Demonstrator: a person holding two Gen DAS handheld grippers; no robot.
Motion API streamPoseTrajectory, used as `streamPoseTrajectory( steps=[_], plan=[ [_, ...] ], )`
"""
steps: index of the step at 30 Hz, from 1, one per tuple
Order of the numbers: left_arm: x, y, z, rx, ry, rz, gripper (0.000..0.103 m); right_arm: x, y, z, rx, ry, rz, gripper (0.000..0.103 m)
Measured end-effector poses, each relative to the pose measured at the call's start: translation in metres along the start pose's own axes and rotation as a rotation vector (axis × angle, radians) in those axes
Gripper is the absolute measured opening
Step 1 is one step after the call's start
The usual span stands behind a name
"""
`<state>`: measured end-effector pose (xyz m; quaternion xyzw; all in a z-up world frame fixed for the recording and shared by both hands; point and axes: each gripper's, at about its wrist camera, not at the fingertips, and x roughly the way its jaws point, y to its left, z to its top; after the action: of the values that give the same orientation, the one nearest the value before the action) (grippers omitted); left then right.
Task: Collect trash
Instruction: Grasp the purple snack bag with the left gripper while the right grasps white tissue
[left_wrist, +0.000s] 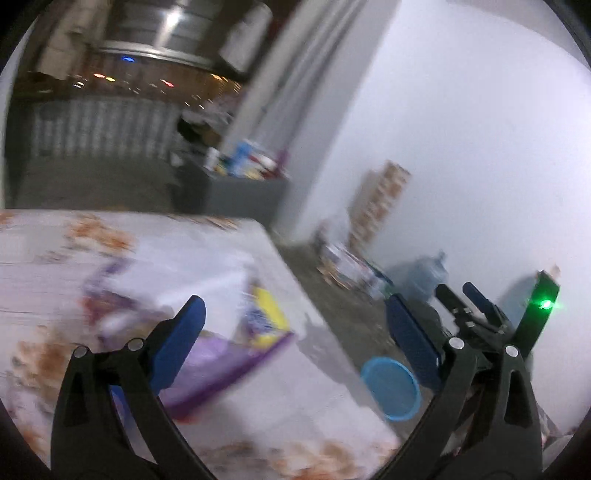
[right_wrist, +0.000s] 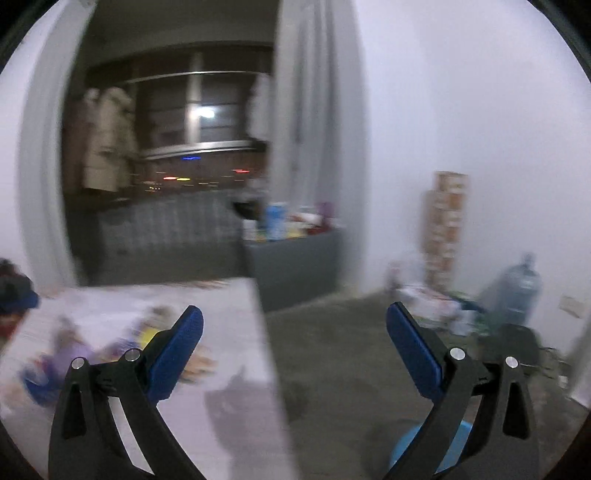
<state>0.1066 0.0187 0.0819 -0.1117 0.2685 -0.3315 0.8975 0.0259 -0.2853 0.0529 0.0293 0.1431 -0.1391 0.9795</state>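
While your left hand-held gripper (left_wrist: 291, 314) hangs with its blue fingers spread wide and nothing between them, its view shows the blurred trash (left_wrist: 258, 314), purple and yellow wrappers, lying on the floral table (left_wrist: 258, 406) just ahead of the left finger. A blue basin (left_wrist: 391, 387) sits on the floor below the right finger.

Seen from your right hand-held gripper (right_wrist: 295, 325), also spread and empty, the trash (right_wrist: 92, 350) lies on the table (right_wrist: 221, 314) beyond the left finger; a water jug (right_wrist: 521, 291) stands ahead at right.

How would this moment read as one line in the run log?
left gripper: open, empty | right gripper: open, empty | wrappers: on table | blue bin: on floor
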Motion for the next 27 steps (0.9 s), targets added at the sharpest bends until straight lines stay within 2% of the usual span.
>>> streamPoseTrajectory(
  steps=[3, 6, 10, 13, 17, 19, 21, 24, 27],
  plan=[
    [-0.02, 0.029, 0.008, 0.006, -0.046, 0.034, 0.094, 0.023, 0.031, 0.017, 0.012, 0.055, 0.15, 0.097],
    [-0.028, 0.051, 0.01, 0.017, -0.063, 0.034, 0.094, 0.049, 0.059, 0.028, 0.037, 0.123, 0.308, 0.097],
    [-0.024, 0.07, 0.007, 0.04, -0.05, 0.044, 0.094, 0.075, 0.09, 0.027, 0.019, 0.202, 0.436, 0.097],
    [-0.016, 0.072, 0.002, 0.06, -0.038, 0.056, 0.094, 0.096, 0.112, 0.022, -0.009, 0.267, 0.495, 0.096],
    [-0.008, 0.084, -0.006, 0.028, -0.002, 0.052, 0.091, 0.109, 0.149, 0.013, -0.08, 0.318, 0.57, 0.092],
    [-0.003, 0.088, -0.009, 0.012, 0.022, 0.054, 0.079, 0.111, 0.167, 0.004, -0.14, 0.34, 0.611, 0.089],
    [0.003, 0.094, -0.013, -0.009, 0.061, 0.074, 0.074, 0.117, 0.18, -0.001, -0.184, 0.371, 0.637, 0.087],
    [0.007, 0.103, -0.02, -0.037, 0.106, 0.103, 0.066, 0.125, 0.196, -0.012, -0.25, 0.414, 0.636, 0.081],
    [0.004, 0.11, -0.028, -0.071, 0.129, 0.101, 0.062, 0.131, 0.202, -0.023, -0.298, 0.456, 0.603, 0.068]
  ],
)
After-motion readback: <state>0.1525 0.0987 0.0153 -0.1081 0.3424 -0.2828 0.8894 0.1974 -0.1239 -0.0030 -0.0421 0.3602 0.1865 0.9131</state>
